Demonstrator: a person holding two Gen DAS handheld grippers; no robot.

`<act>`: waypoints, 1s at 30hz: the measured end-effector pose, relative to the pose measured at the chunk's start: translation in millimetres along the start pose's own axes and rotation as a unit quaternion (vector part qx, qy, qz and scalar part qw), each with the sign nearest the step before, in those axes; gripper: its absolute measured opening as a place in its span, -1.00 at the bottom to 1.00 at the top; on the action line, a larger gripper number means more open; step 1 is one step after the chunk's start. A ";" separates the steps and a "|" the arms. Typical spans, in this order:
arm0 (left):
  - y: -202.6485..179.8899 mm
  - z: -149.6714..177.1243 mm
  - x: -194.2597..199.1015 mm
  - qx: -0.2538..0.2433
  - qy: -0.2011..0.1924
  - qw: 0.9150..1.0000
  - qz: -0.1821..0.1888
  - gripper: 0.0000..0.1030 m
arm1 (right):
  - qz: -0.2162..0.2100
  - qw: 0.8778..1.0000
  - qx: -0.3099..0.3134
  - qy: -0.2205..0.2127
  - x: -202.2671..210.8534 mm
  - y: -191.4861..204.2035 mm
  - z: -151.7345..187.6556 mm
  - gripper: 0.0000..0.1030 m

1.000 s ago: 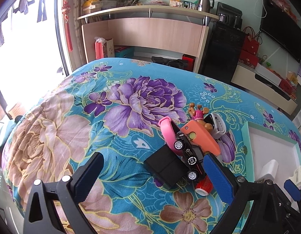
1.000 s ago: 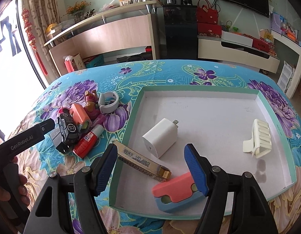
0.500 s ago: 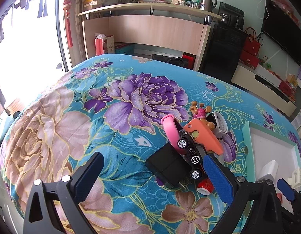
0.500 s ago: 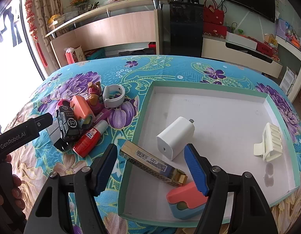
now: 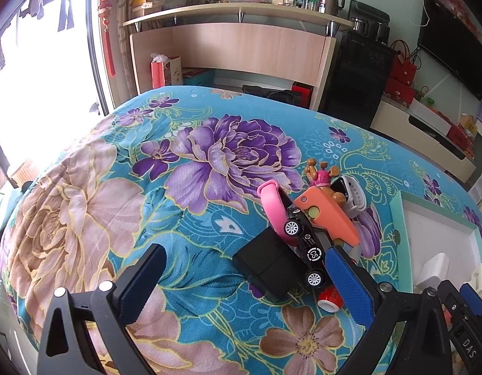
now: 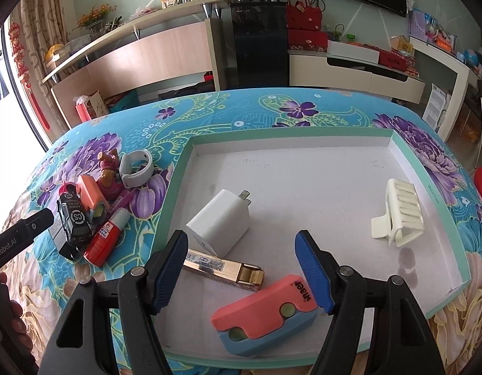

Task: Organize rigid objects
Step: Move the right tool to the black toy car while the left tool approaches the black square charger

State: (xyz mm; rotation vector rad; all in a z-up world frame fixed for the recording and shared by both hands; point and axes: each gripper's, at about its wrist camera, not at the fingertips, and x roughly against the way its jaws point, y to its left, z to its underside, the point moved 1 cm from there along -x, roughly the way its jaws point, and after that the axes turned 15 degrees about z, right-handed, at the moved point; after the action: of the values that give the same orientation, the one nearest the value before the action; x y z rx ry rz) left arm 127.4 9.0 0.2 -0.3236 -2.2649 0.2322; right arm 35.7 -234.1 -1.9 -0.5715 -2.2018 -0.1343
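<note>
1. My right gripper (image 6: 242, 268) and left gripper (image 5: 247, 281) hang released, grasping nothing
2. Toy car (image 6: 73, 222) lies beyond the tray's (image 6: 175, 184) left edge; light, stiff, likely rolls, so I'd pinch its flanks

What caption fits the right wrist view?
Open right gripper over the tray holding white charger, hair clip and pink-blue case.

Your left wrist camera looks steeply down along its blue-padded fingers (image 5: 350, 284) at the floral turquoise cloth on the bench (image 5: 94, 206), close above it, the toy pile at lower right. Your right wrist camera tilts down likewise over the shallow white tray with a mint-green rim (image 6: 322, 132). Both views share the black toy car (image 5: 305, 245) (image 6: 74, 220) and the tray's near corner.
</note>
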 end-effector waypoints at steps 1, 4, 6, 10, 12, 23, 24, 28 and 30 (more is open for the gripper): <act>0.3 0.0 -0.6 -0.001 0.001 1.000 -0.001 1.00 | -0.002 1.000 0.002 -0.002 1.5 1.3 -0.3 0.40; 2.4 -0.7 -1.8 0.000 0.004 1.000 -0.002 1.00 | -0.010 1.000 0.010 -0.012 6.9 7.1 -1.9 0.40; 4.9 -1.6 -1.7 0.002 0.004 1.000 -0.002 1.00 | -0.015 1.000 0.014 -0.018 10.5 11.6 -3.1 0.40; 12.1 -4.2 -2.3 0.003 0.005 1.000 -0.004 1.00 | -0.021 0.999 0.025 -0.023 16.1 21.1 -6.7 0.40; 18.0 -5.4 -2.9 0.006 0.007 1.000 -0.010 1.00 | -0.028 0.999 0.028 -0.026 19.5 26.6 -10.1 0.40; 57.2 -6.9 -4.4 0.061 0.011 0.998 -0.009 1.00 | -0.090 0.993 0.068 -0.031 27.2 78.5 -22.7 0.40; 60.7 -7.0 -4.3 0.066 0.011 0.998 -0.011 1.00 | -0.094 0.992 0.073 -0.029 26.1 84.1 -23.1 0.40; 72.1 -6.1 -6.5 0.076 0.015 0.997 -0.022 0.99 | -0.120 0.989 0.089 -0.021 22.4 107.8 -23.2 0.40; 76.6 -5.6 -7.5 0.083 0.017 0.996 -0.021 0.99 | -0.128 0.987 0.100 -0.017 20.1 120.6 -21.7 0.40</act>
State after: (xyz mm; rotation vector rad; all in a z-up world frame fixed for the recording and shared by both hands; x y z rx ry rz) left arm 148.3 79.8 -22.3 -0.1919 -2.1999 0.3872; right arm 93.7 -125.7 15.7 -0.1797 -2.2819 -0.0357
